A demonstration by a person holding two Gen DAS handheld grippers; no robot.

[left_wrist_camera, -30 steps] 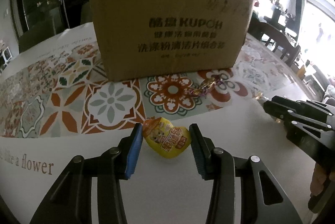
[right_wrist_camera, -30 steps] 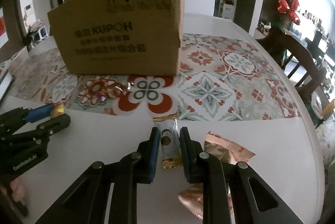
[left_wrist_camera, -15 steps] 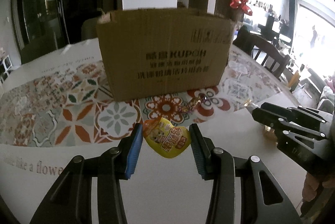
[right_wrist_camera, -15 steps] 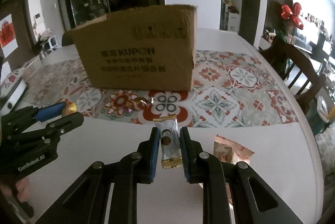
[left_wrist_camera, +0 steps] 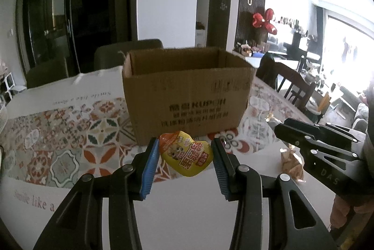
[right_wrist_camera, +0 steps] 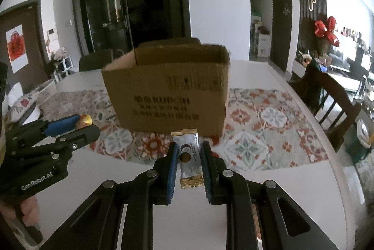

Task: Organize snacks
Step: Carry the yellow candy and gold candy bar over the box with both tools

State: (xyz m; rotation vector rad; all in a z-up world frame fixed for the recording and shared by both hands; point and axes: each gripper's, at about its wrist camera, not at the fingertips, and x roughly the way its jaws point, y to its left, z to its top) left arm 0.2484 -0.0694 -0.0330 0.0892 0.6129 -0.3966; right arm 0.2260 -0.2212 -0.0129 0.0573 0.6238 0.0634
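Observation:
An open brown cardboard box (left_wrist_camera: pixel 187 95) stands on the patterned table runner, and the same box (right_wrist_camera: pixel 168 91) fills the middle of the right wrist view. My left gripper (left_wrist_camera: pixel 185 154) is shut on a yellow snack pouch (left_wrist_camera: pixel 187 154), held in the air in front of the box. My right gripper (right_wrist_camera: pixel 189 156) is shut on a white and gold wrapped snack bar (right_wrist_camera: pixel 189 156), also lifted before the box. In the left wrist view the right gripper (left_wrist_camera: pixel 280 130) shows at the right; in the right wrist view the left gripper (right_wrist_camera: pixel 93 127) shows at the left.
A wrapped snack (left_wrist_camera: pixel 291 162) lies on the white tablecloth (left_wrist_camera: pixel 182 208) at the right. Dark wooden chairs (right_wrist_camera: pixel 332 98) stand along the table's right side, and another chair (left_wrist_camera: pixel 126 56) stands behind the box. The box's inside is hidden from here.
Both grippers have risen with their snacks. The box has dropped lower in both views and its open top rim now shows.

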